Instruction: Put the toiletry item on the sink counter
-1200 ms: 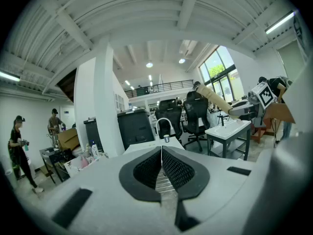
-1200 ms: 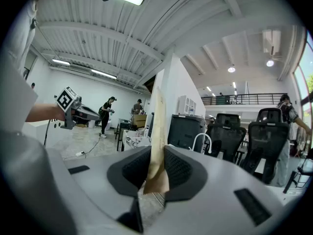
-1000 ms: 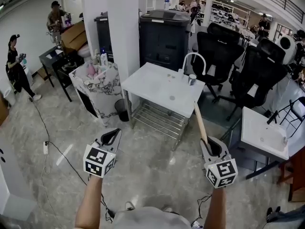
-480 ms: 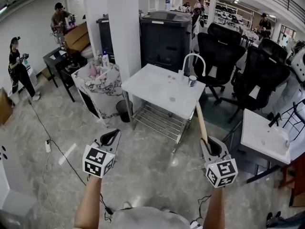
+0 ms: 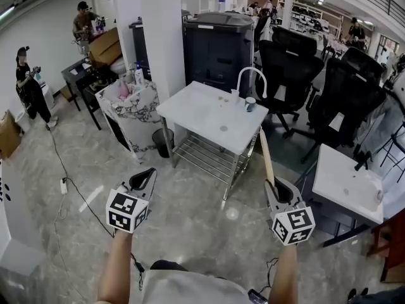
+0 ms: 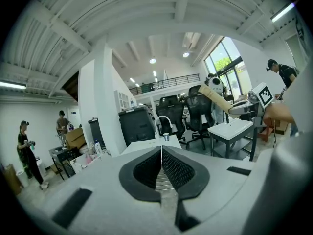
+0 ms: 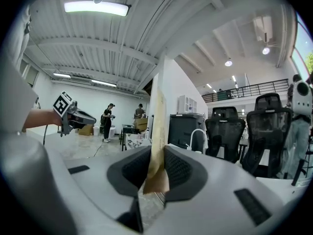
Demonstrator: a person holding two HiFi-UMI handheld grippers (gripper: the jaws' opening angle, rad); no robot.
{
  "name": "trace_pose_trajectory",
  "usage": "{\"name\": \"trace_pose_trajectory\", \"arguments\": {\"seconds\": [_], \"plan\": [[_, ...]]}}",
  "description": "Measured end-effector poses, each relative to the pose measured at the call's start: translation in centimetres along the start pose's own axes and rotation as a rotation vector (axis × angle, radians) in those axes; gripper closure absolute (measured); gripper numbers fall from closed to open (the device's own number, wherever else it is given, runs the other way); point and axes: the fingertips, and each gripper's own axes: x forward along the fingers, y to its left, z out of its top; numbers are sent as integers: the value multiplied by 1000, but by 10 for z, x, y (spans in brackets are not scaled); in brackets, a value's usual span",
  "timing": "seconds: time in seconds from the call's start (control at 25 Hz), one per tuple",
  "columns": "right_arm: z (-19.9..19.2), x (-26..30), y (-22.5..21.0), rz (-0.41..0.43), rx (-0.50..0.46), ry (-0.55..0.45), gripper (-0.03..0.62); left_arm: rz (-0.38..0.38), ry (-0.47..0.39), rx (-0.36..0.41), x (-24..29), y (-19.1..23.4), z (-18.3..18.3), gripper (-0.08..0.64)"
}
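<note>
My right gripper (image 5: 279, 192) is shut on the lower end of a long, flat tan toiletry pack (image 5: 265, 158), which sticks up and forward from the jaws. In the right gripper view the pack (image 7: 157, 126) stands upright between the pads. My left gripper (image 5: 142, 180) is shut with nothing in it, its pads meeting in the left gripper view (image 6: 161, 164). Ahead stands the white sink counter (image 5: 196, 109) with a curved white faucet (image 5: 251, 76) and two small cups (image 5: 250, 104) at its back edge. Both grippers hang over the floor, short of the counter.
A wire shelf (image 5: 205, 159) sits under the counter. Behind it are a black cabinet (image 5: 218, 49), a white pillar (image 5: 164, 30) and office chairs (image 5: 288, 68). A marble-patterned bin (image 5: 130, 109) stands left, a second white sink table (image 5: 345, 185) right. A cable (image 5: 76, 185) crosses the floor.
The view has drifted a little, with the counter shifted slightly left in the head view. Both grippers keep their places and the tan pack stays gripped.
</note>
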Motion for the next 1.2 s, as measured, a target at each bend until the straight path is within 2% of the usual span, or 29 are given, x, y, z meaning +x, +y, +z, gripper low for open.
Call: {"name": "trace_pose_trajectory", "arguments": {"seconds": [0.12, 0.28, 0.56, 0.72, 0.88, 1.2], "plan": [[3, 1, -10, 19, 13, -8, 522, 20, -14, 5, 3, -6, 8, 549], [-2, 9, -17, 34, 40, -9, 522, 39, -7, -24, 11, -5, 3, 549], [-14, 40, -24, 30, 58, 36, 522, 41, 8, -61, 43, 19, -13, 549], [-24, 74, -31, 19, 23, 75, 522, 24, 15, -104, 87, 46, -28, 549], [-28, 123, -45, -19, 14, 107, 522, -4, 24, -103, 139, 84, -37, 549], [-6, 229, -72, -113, 17, 137, 522, -86, 15, -98, 253, 167, -26, 549]]}}
